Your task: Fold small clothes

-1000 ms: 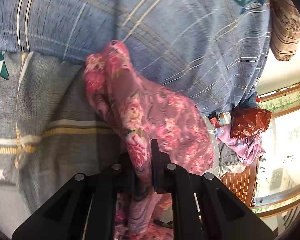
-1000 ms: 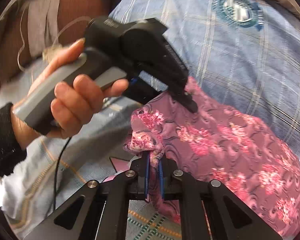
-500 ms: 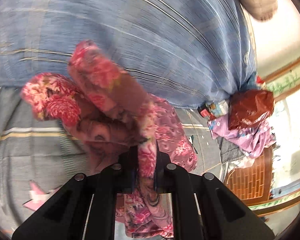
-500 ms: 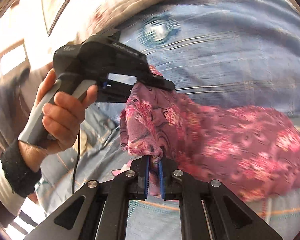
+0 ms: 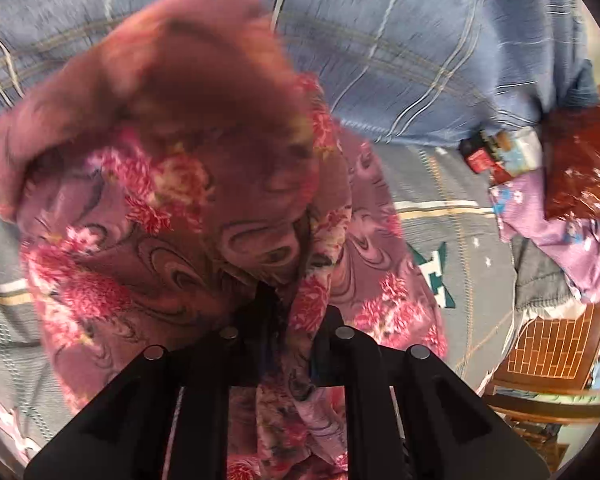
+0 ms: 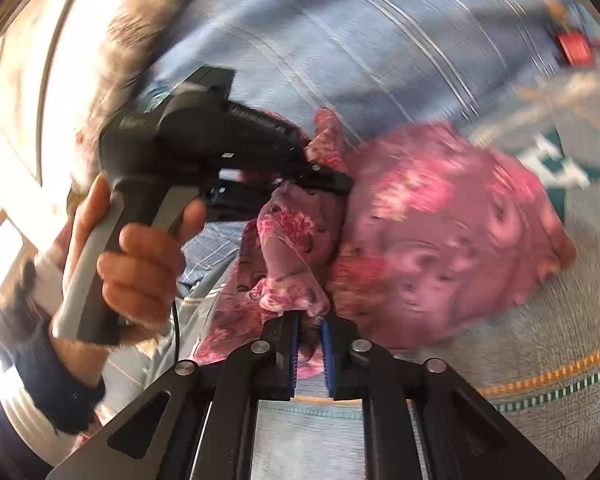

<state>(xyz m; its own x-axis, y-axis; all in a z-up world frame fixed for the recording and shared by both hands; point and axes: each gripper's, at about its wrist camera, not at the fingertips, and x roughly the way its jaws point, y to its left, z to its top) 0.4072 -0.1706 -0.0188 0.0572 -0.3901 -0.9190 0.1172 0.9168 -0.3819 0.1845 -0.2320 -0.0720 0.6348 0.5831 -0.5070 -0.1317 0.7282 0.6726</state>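
We judge the floral cloth [image 5: 188, 200], lifted over the bed [image 6: 580, 320], to be light, limp and slippery, so with our left tool [image 5: 286, 320] and right tool [image 6: 310, 328] each clamped on a bunched edge, hems or corners are the best holds.

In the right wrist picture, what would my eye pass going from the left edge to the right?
The person's hand on a grey handle → the black left tongs biting the pink flowered cloth → a green-and-white patch on the grey bedspread.
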